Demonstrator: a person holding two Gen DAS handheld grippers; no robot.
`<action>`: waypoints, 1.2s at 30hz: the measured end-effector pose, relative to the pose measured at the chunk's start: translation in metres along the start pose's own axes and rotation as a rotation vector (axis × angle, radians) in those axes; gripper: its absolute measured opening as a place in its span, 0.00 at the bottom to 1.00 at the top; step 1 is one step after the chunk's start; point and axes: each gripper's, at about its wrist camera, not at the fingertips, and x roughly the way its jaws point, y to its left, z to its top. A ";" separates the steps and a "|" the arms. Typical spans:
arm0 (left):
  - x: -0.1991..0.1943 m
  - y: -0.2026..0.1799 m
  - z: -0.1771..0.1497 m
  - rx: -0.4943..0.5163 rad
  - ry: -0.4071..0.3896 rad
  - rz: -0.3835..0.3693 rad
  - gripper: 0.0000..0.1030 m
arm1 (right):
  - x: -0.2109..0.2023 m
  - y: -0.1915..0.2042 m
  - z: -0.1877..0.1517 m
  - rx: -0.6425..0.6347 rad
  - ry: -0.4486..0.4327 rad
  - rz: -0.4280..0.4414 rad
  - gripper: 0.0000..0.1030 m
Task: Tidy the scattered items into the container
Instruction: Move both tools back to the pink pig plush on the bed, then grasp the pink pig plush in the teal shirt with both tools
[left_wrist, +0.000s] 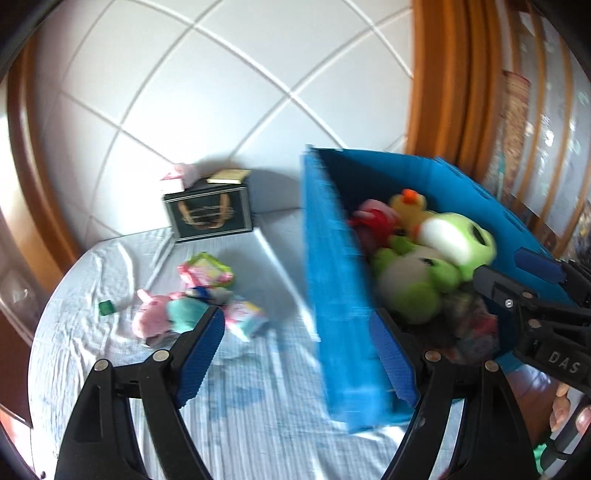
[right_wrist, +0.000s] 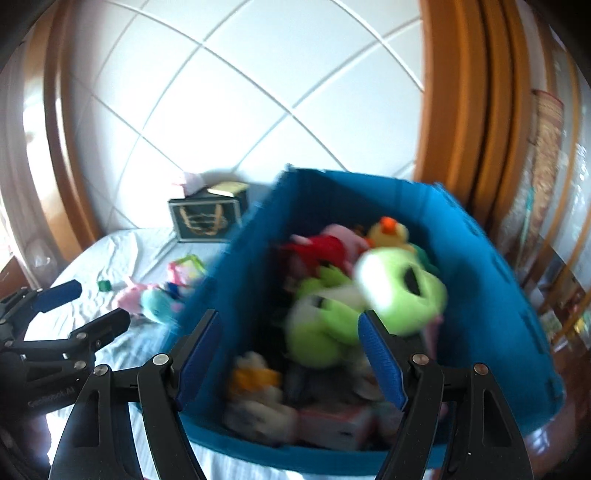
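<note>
We see the bed (left_wrist: 110, 369) carrying the blue container (right_wrist: 498, 295) at its right edge, stuffed with plush toys (right_wrist: 332, 325). More scattered toys (left_wrist: 184, 306) lie mid-bed, a dark box (left_wrist: 208, 216) by the headboard edge. Our left tongs (left_wrist: 295, 354) and right tongs (right_wrist: 291, 354) both gape, released, grasping nothing.

place: home bedroom | cues: bed sheet (left_wrist: 258, 406), padded headboard (left_wrist: 221, 92)

Both tools are black plastic. The left gripper (left_wrist: 299, 354) and the right gripper (right_wrist: 290, 354) have ribbed blue pads (left_wrist: 199, 354) and silver round screws (left_wrist: 160, 355). One body shows white letters "DAS" (left_wrist: 563, 362).
</note>
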 end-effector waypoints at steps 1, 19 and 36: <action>0.001 0.017 0.000 -0.006 -0.002 0.007 0.78 | 0.001 0.013 0.004 -0.004 -0.009 0.006 0.75; 0.179 0.272 -0.045 -0.052 0.289 0.082 0.78 | 0.204 0.224 0.012 0.038 0.250 0.189 0.80; 0.332 0.285 -0.085 -0.045 0.451 0.027 0.73 | 0.410 0.262 -0.059 0.087 0.550 0.329 0.84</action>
